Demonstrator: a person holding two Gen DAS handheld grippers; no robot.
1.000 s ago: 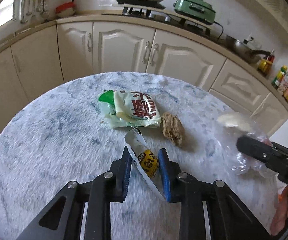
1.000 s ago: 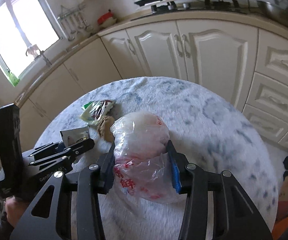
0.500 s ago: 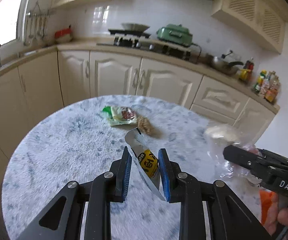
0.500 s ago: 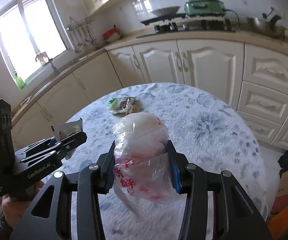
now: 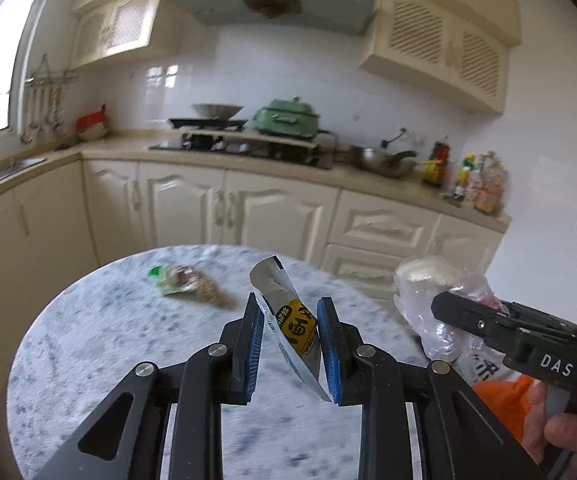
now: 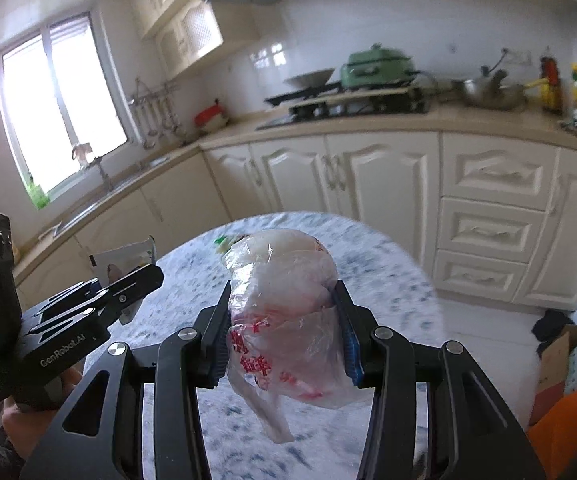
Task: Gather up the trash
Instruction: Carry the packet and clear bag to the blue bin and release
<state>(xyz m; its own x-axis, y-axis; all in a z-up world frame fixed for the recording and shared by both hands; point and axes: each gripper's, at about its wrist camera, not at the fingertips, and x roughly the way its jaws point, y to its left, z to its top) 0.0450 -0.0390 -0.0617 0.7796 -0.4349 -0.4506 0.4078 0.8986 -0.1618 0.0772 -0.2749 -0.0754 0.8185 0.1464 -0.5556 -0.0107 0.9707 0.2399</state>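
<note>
Left wrist view showed the round marble-patterned table (image 5: 100, 344) receding since a second earlier: both loads had been lifted clear. Right gripper (image 6: 284, 332) clamped the crumpled clear plastic bag (image 6: 284, 304); left gripper (image 5: 290, 344) pinched the silver-and-yellow foil sachet (image 5: 288, 312). At 10 o'clock, the green snack wrapper (image 5: 170, 280) remained uncollected, blurred. No bin was identifiable.

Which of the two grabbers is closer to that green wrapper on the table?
Left gripper, though lifted above the green wrapper; the right gripper is farther off to the side.

Left tongs (image 5: 290, 320) clamped on silver sachet (image 5: 288, 316); right tongs (image 6: 284, 328) clamped on plastic bag (image 6: 284, 312), both raised.
</note>
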